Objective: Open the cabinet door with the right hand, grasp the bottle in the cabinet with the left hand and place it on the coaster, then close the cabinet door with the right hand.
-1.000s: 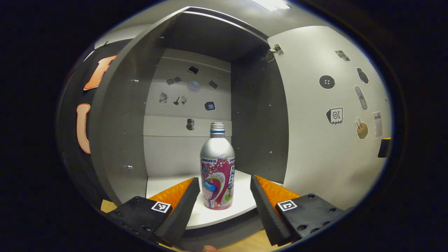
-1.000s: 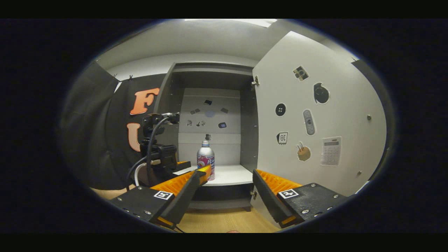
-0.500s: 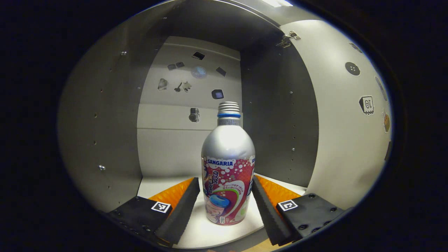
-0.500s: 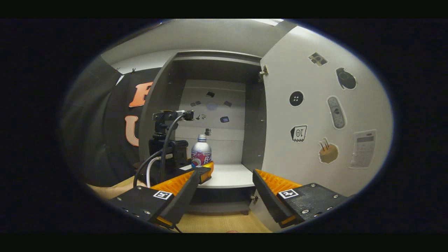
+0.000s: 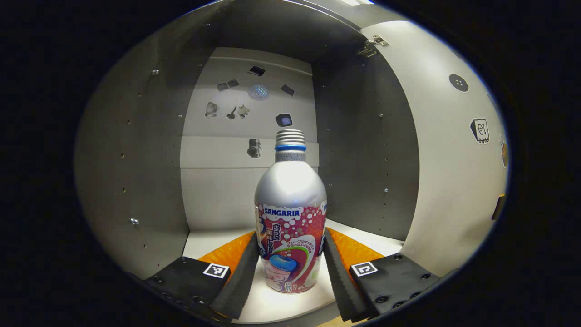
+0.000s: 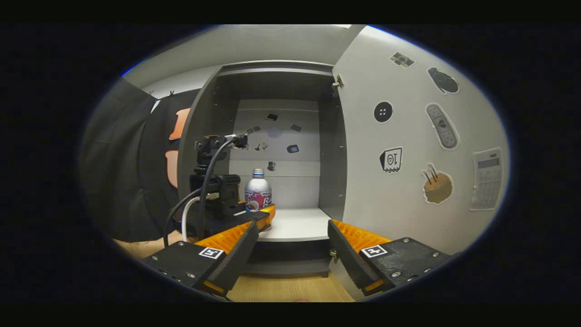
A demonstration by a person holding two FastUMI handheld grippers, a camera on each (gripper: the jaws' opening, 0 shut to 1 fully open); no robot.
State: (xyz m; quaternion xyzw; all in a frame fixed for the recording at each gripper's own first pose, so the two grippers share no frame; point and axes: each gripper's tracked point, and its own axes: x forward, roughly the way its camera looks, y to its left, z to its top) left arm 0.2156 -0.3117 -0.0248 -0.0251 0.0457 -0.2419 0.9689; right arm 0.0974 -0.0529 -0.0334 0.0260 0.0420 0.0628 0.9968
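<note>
Cabinet door [image 6: 408, 150] stands swung wide to the right of the opening, stickers on its inner face showing — so the first step, opening with the right hand, reads as done. The bottle [image 5: 290, 218] stands upright on the white shelf [image 5: 204, 240] inside the cabinet [image 5: 136, 159], near the front edge, cap end up. The left gripper [image 5: 290, 247] has its two fingers one on each side of the bottle's lower body, on the printed label; the inner faces look to be touching or all but touching the sides, yet I cannot tell from this view whether they press on it, so the grip is unconfirmed. The bottle's base looks to sit flat on the shelf — not lifted. In the right gripper view the same arrangement shows farther off: left gripper [image 6: 254, 213] reaching into the cabinet from the left, cables trailing, the bottle [image 6: 258, 193] just beyond its fingertips. The right gripper [image 6: 292, 231] hangs in front of the cabinet over the wooden table [image 6: 286, 288], jaws wide apart and holding nothing, clear of the door. Judgement on progress: roughly a third through. Door opened; bottle being grasped. Left to do: close firmly on the bottle, draw it out past the shelf edge without tipping it, set it on the coaster, then push the door shut with the right hand.
</note>
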